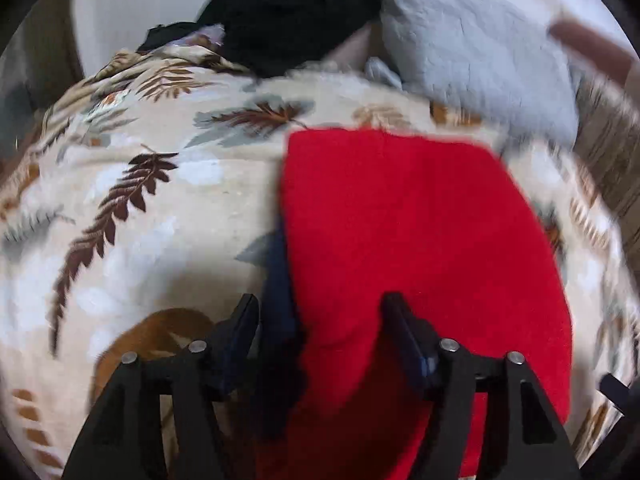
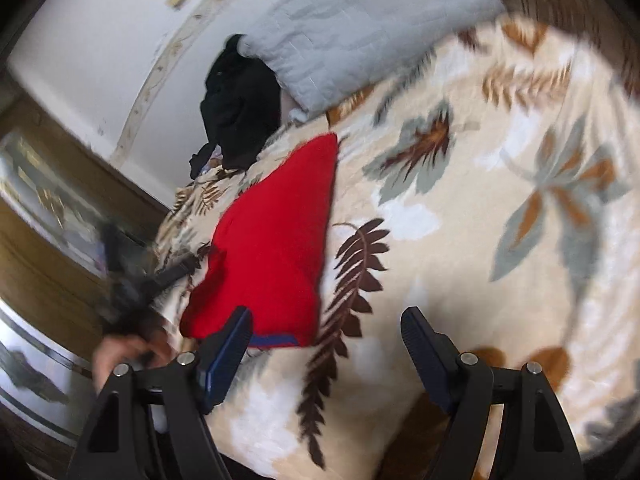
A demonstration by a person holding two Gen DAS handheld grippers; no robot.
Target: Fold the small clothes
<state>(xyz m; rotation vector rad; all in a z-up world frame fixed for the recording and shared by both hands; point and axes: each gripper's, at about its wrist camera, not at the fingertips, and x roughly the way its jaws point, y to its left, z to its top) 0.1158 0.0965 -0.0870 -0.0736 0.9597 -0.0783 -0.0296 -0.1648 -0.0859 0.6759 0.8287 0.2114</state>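
Note:
A red garment (image 1: 400, 232) with a navy edge lies folded flat on the leaf-patterned blanket (image 1: 152, 208). My left gripper (image 1: 320, 312) hovers over its near left edge, jaws apart. The navy edge runs up between the fingers and the pads do not press on it. From the right wrist, the same red garment (image 2: 276, 236) appears as a long wedge on the blanket (image 2: 480, 240). My right gripper (image 2: 326, 320) stands open just in front of its near corner, holding nothing. The left gripper (image 2: 136, 280) and the hand (image 2: 120, 356) on it show blurred at the left.
A heap of black clothes (image 1: 288, 12) lies at the far end of the bed beside a grey quilted pillow (image 1: 480, 48). A white wall (image 2: 100, 40) and wooden furniture (image 2: 44, 272) stand beyond the bed's left edge. Bare blanket stretches to the garment's right (image 2: 520, 152).

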